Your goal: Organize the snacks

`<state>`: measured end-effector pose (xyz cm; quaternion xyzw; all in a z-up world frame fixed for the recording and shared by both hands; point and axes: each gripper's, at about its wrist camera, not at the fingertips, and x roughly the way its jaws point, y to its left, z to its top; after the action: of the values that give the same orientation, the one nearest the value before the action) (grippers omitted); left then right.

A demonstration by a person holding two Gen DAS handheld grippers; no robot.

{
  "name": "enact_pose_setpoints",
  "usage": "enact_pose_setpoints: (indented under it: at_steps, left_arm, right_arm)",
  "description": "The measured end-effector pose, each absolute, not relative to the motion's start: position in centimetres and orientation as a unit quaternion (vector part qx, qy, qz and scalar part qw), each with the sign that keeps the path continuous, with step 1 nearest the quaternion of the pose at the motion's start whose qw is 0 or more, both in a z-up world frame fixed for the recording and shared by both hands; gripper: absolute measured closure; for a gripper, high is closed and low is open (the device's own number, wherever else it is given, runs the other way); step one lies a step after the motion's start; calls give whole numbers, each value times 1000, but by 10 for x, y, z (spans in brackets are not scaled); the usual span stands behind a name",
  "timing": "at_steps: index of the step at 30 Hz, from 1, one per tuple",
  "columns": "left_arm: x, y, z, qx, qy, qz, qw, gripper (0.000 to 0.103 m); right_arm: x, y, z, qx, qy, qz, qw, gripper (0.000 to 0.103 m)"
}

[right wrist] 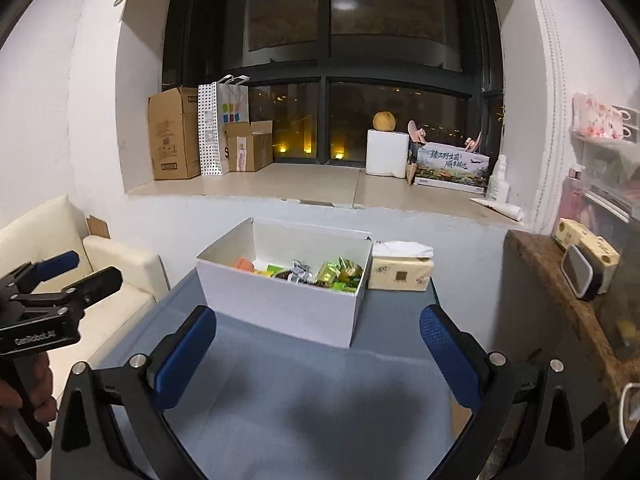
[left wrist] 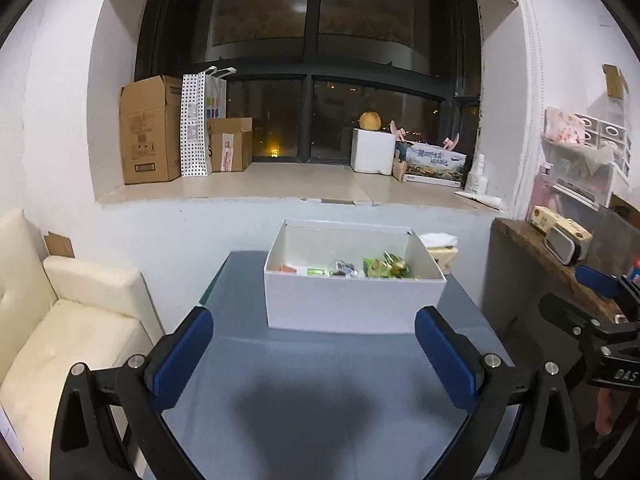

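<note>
Left wrist view: left gripper [left wrist: 314, 358] spread wide, nothing between its blue pads [left wrist: 182, 356], hovering over the grey table [left wrist: 320, 380] in lower frame. White box [left wrist: 352, 304] sits centre frame, at the far end of the table, with the snacks [left wrist: 384, 267] piled inside toward its right half. Right wrist view: right gripper [right wrist: 318, 356] equally wide open and empty; same box centre frame, tissue pack [right wrist: 400, 272] touching or just beside its right wall. No loose snacks visible on the table. My read: either the very start or the end of the sort; can't tell which. If starting, next move is reaching over the near wall and down into the pile, jaws narrowed to single out one wrapper.
</note>
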<state>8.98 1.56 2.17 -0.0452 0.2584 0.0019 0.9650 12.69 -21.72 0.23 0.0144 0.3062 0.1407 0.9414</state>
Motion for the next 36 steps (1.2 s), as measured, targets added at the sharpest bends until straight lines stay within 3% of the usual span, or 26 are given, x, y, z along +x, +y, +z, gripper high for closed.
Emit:
enact_pose_setpoints:
  at_steps: [13, 36]
  left_arm:
    - [36, 15, 20, -38, 271, 5, 962, 0]
    - [35, 7, 27, -25, 265, -4, 964, 0]
  right_arm:
    - [88, -216, -6, 55, 330, 157, 929, 0]
    - [82, -214, -4, 52, 330, 168, 927, 0]
